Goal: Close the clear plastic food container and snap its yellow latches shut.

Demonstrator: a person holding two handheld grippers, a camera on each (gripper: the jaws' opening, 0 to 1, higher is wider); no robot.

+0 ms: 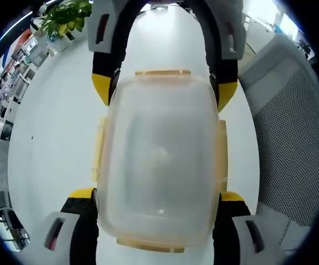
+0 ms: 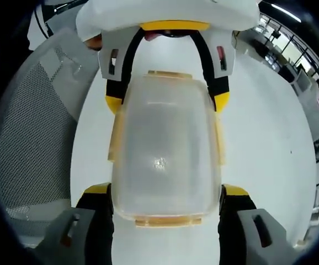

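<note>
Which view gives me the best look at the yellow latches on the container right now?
Left gripper view: the yellow latches show along all four edges of the container. Right gripper view shows them too, smaller.

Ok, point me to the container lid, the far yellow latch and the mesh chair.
container lid (image 1: 162, 160), left gripper view, middle of its clear top.
far yellow latch (image 1: 163, 72), left gripper view, middle of the strip.
mesh chair (image 2: 30, 132), right gripper view, perforated back.

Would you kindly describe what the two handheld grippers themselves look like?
Both match: the left gripper and right gripper have black jaws tipped with yellow pads, mounted in light grey housings with dark slots. The right one, seen opposite, arches black beneath grey shoulders.
</note>
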